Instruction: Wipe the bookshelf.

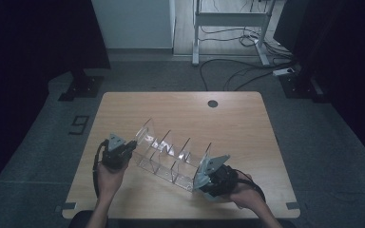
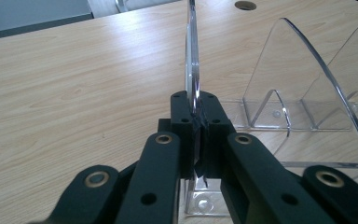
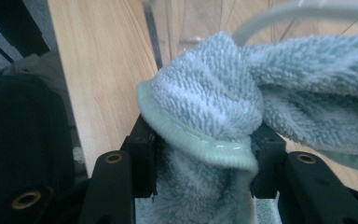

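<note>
While the left hand (image 1: 108, 172) reaches up from the near table (image 1: 247, 118) edge, the left gripper (image 1: 120, 151) points forward and right, its jaws clamped on the end wall of the clear rack (image 1: 171, 154); the rack sits on the near middle of the table, long axis running from far left to near right; the right gripper (image 1: 208, 176), held low at the rack's near-right end, pinches a folded grey-green cloth (image 3: 214, 107).
</note>
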